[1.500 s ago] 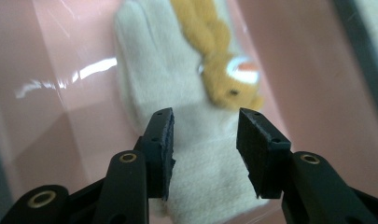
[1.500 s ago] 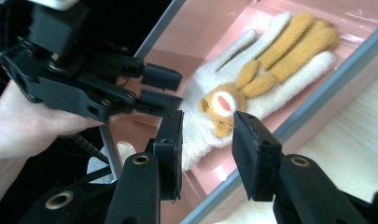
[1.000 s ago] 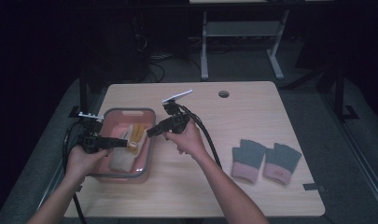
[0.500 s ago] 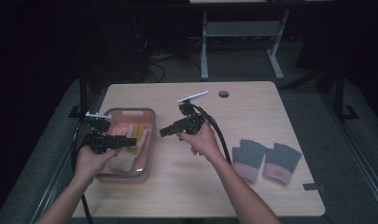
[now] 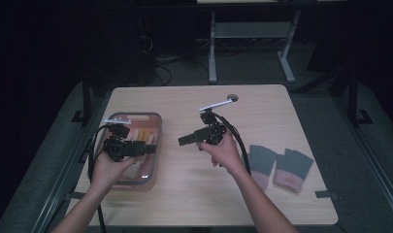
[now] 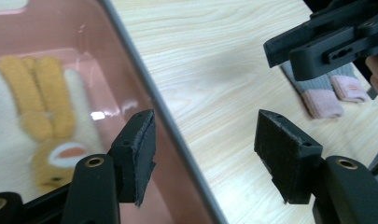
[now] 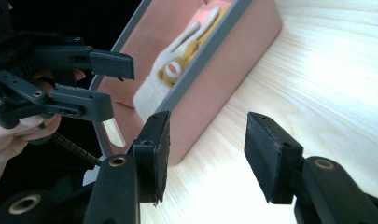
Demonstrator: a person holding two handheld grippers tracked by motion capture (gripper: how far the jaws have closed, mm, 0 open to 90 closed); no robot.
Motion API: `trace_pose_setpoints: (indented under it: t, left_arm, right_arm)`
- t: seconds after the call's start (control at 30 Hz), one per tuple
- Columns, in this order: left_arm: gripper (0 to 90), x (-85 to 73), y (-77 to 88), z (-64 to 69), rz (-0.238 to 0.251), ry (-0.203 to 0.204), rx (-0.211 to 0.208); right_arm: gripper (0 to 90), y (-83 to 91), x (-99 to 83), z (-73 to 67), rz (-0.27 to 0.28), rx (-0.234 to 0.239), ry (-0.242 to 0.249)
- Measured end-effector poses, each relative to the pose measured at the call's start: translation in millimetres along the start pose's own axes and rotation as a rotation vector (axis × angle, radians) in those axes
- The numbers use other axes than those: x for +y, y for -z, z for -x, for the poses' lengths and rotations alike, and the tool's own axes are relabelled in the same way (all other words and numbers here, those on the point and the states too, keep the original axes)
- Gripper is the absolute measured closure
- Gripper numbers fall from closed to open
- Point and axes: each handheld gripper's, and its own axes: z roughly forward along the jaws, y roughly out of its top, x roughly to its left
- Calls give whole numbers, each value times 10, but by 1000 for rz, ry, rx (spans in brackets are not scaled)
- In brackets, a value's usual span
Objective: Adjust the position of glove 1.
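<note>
**A:** what's the high view got?

**B:** my left gripper (image 5: 148,148) hangs over the pink bin (image 5: 157,145), right gripper (image 5: 184,141) over bare table (image 5: 194,194). Both have just been opening, nothing between the jaws.

**A:** left gripper view?

**B:** pads spread wide across the bin's rim, yellow-and-white sock (image 6: 42,116) lying inside.

**A:** right gripper view?

**B:** spread too, aimed at the bin wall. Grey-pink socks (image 5: 280,166) sit well off to my right.

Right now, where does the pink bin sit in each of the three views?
High view: pink bin at the table's left, under the left gripper.
Left gripper view: fills the left side, its grey rim running diagonally between the jaws.
Right gripper view: upper middle, tilted.
Shared landmark: the yellow-and-white socks lying inside it.
</note>
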Motion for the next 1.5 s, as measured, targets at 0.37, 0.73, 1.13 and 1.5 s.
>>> trace_pose_setpoints:
  t: [0.37,0.73,1.13,1.5]
  left_arm:
    - [362,-10,-114,199,18,-31,-36]
    - [347,-70,-271,402,17,-79,-58]
    - [336,-146,-462,553,15,-114,-99]
    - [316,-223,-581,658,28,-138,-135]
  right_arm:
    - [479,245,-158,123,10,-35,-19]
    - [461,446,-371,276,21,-65,-37]
    - [442,642,-547,388,26,-89,-57]
    - [424,780,-643,468,20,-134,-52]
